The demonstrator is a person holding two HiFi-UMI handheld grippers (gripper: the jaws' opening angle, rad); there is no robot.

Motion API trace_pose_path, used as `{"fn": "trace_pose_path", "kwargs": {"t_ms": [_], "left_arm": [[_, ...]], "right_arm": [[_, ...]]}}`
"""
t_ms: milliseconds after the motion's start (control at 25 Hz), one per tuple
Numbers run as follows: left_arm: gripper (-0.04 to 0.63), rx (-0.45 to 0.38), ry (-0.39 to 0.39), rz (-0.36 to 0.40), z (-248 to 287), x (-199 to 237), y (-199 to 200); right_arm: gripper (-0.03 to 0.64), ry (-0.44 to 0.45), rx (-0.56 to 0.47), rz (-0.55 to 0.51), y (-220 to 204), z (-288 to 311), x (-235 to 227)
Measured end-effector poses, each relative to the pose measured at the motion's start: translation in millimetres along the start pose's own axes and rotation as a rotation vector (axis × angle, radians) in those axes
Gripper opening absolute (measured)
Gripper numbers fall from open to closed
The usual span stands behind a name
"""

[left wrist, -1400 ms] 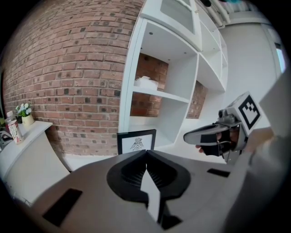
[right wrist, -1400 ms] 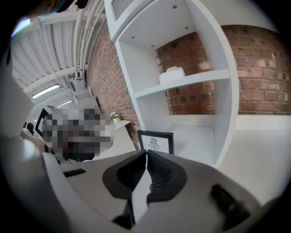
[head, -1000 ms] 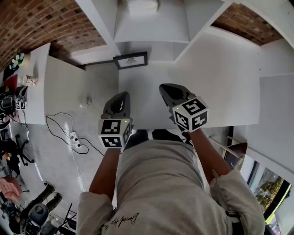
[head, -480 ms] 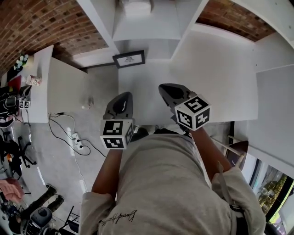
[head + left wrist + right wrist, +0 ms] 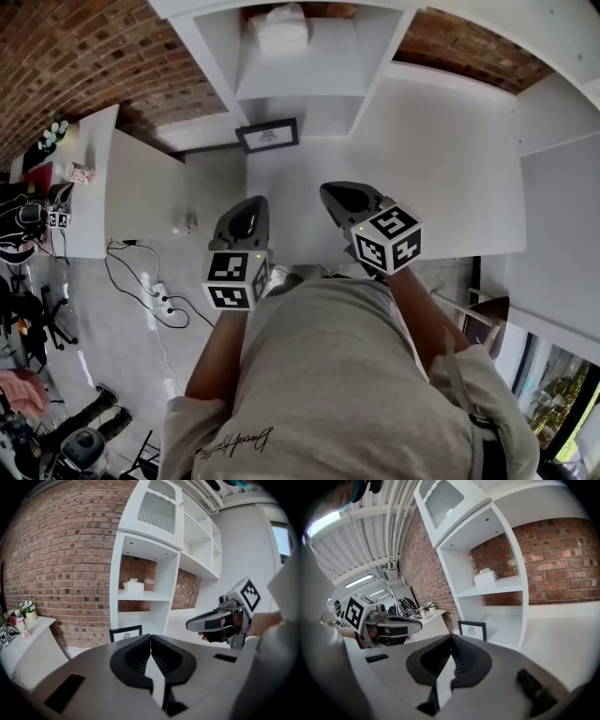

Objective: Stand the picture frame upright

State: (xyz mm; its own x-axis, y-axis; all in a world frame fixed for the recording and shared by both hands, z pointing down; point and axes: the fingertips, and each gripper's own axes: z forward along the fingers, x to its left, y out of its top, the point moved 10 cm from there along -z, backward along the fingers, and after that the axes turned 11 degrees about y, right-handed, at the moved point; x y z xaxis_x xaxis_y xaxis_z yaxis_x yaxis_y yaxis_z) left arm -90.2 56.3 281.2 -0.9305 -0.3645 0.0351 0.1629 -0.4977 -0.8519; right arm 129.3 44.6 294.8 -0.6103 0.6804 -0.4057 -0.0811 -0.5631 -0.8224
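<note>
The black picture frame (image 5: 268, 135) stands upright on the white surface at the foot of the shelf unit, leaning back against it; it also shows in the left gripper view as the frame (image 5: 125, 633) and in the right gripper view as the frame (image 5: 472, 630). My left gripper (image 5: 248, 201) and right gripper (image 5: 331, 191) hover side by side close to my body, well short of the frame. Both are shut with nothing between the jaws, as the left gripper (image 5: 151, 637) and the right gripper (image 5: 451, 637) show in their own views.
A white shelf unit (image 5: 302, 80) rises behind the frame, with a white box (image 5: 281, 28) on its shelf. At the left, a white counter (image 5: 89, 178) carries small items. Cables and a power strip (image 5: 155, 291) lie on the floor. Brick wall stands behind.
Both grippers have risen a little, staying side by side and shut. The picture frame stays standing in the same spot.
</note>
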Motion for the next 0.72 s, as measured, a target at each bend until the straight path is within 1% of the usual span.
{"fn": "trace_pose_path", "kwargs": {"t_ms": [240,440,720], "left_arm": [[0.017,-0.015,-0.008,-0.001,0,-1,3],[0.017,-0.010,-0.007,-0.015,-4,2,-1],[0.017,-0.013,-0.007,-0.015,-5,4,-3]], "right_arm": [[0.028,0.013,0.004,0.001,-2,1,4],[0.028,0.024,0.004,0.000,-1,5,9],[0.028,0.031,0.002,0.002,-2,10,13]]}}
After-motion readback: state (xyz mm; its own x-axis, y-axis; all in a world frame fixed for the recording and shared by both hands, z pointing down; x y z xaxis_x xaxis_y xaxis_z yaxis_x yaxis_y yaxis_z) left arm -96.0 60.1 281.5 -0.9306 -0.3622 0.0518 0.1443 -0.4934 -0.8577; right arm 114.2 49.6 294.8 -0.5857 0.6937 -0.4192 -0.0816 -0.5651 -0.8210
